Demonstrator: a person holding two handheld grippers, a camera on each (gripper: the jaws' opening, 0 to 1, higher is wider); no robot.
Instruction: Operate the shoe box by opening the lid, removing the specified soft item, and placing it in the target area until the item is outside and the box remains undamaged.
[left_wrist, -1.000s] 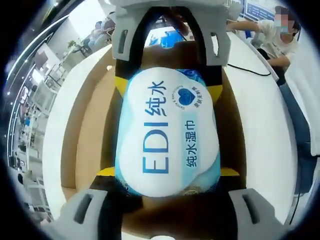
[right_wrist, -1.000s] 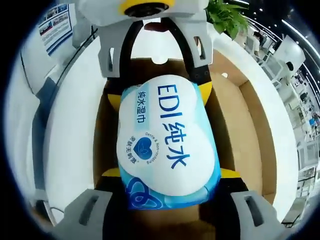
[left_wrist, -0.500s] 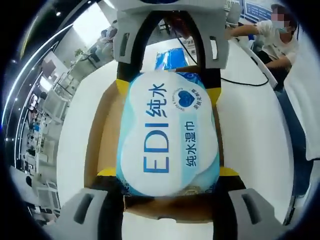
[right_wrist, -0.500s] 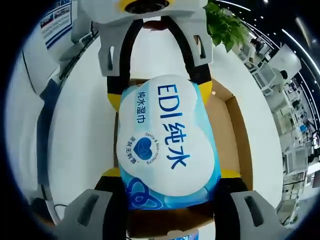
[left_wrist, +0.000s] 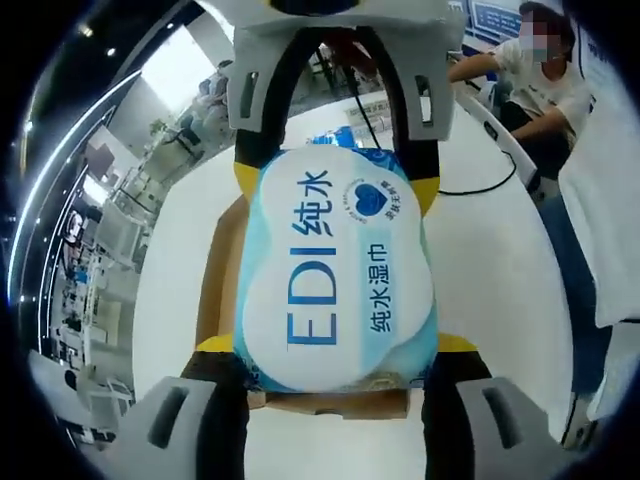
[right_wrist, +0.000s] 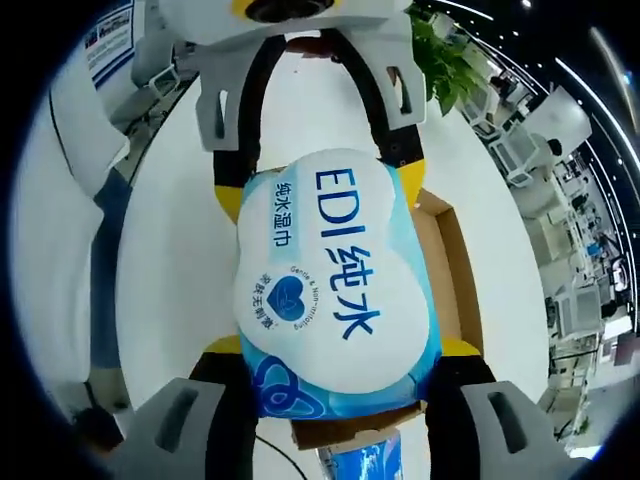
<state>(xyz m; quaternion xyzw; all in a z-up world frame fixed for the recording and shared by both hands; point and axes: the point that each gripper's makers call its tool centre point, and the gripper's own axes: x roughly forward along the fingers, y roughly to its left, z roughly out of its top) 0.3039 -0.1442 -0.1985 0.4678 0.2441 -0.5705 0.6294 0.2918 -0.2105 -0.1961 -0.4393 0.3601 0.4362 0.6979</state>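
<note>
Your left gripper (left_wrist: 335, 285) and your right gripper (right_wrist: 335, 290) are each clamping one end of the EDI wet-wipes pack (left_wrist: 336, 270), jaws pressing its two sides. You are holding the pack in the air between them, its long axis running from one gripper straight to the other, so neither is nearer. The open shoe box (left_wrist: 222, 270) is lying well below it on the white table (left_wrist: 490, 270), so any set-down spot is lying down and off to the side.

Your right claw (right_wrist: 335, 355) is gripping one end of the wipes pack (right_wrist: 335, 290), and your left claw (right_wrist: 320, 175) is gripping the far end, above the box (right_wrist: 455, 270) on the table (right_wrist: 180, 260).
</note>
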